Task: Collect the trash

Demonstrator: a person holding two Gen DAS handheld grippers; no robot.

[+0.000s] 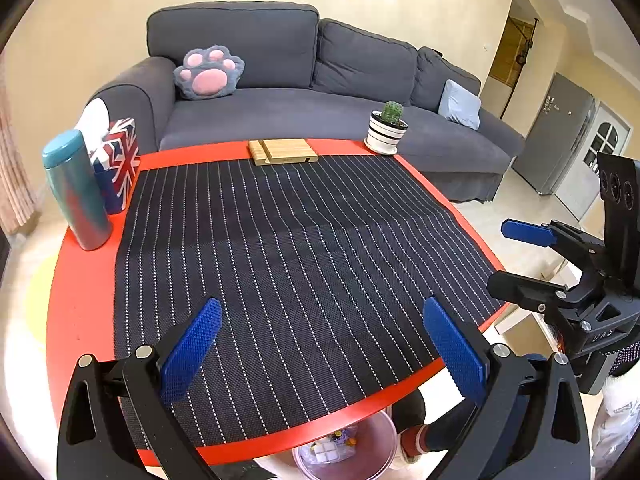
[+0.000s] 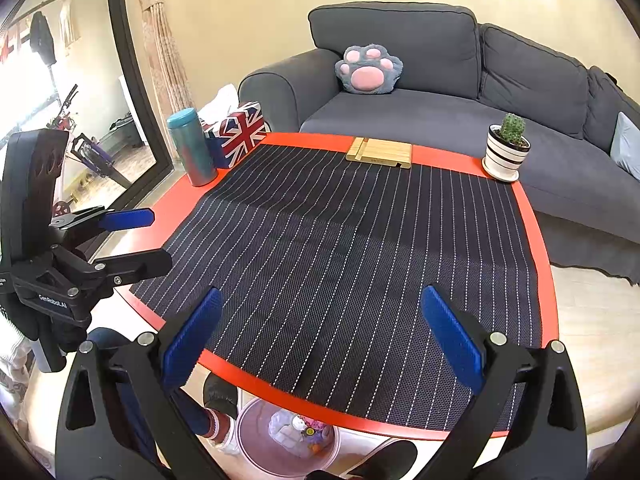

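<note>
**Both claws spread and empty above the table; trash sits in the bin below**

Left wrist view: the left gripper [image 1: 320, 354] hangs over the near edge of the red table [image 1: 80, 300], its blue pads wide apart with nothing between them. Under that edge stands a translucent bin [image 1: 380, 456], mouth upward, holding mixed trash [image 1: 328, 450] too jumbled to give a long axis. The right gripper [image 1: 516, 256] shows at the right, spread and pointing left. On the far side sit a teal bottle [image 1: 76, 192] upright at the left, a flag-printed tissue box [image 1: 120, 164] touching it, a wooden stand [image 1: 282, 151] and a potted cactus [image 1: 388, 128].

Right wrist view: the right gripper [image 2: 322, 344] is likewise spread and empty over the striped mat [image 2: 340, 248]. The bin [image 2: 256, 452] with its trash [image 2: 296, 430] lies below the near edge. The left gripper [image 2: 148, 240] enters from the left, pads apart, pointing right.
</note>
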